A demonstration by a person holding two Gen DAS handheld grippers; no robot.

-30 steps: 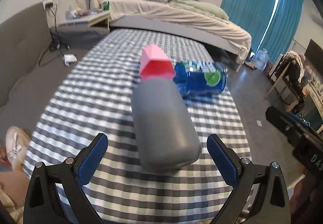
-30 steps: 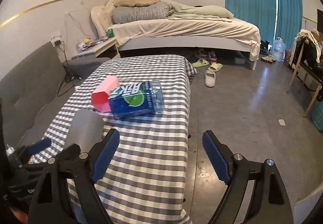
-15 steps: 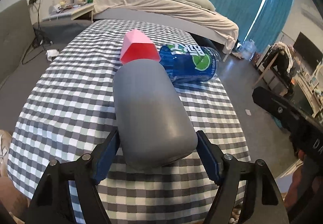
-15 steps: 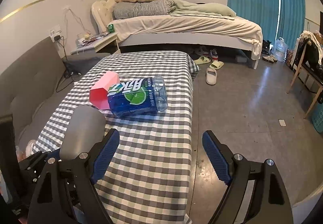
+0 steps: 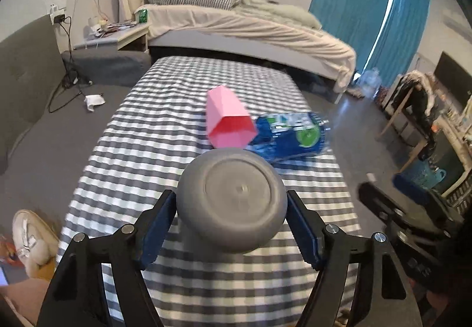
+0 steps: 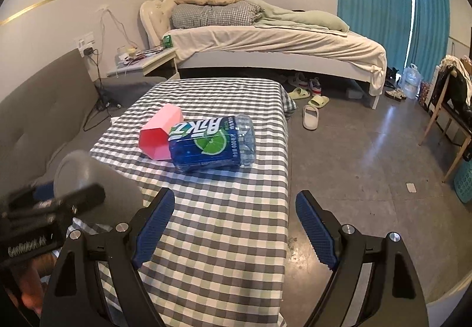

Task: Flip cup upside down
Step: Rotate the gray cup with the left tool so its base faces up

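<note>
The left gripper [image 5: 231, 226] pinched the grey cup [image 5: 232, 199] by its sides above the table's [image 6: 236, 232] near edge, base facing the camera, a grip suited to rotating it. The right gripper [image 6: 234, 228] hung spread and empty nearby.

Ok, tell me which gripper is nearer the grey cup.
Left. The left gripper clamps the grey cup between its fingers; the right gripper is open beside it, apart.

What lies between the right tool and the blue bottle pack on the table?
Only bare checkered tablecloth lies between the open right tool and the blue bottle pack, as the right wrist view shows. The grey cup, gripped by the left tool, sits off to the side.
</note>
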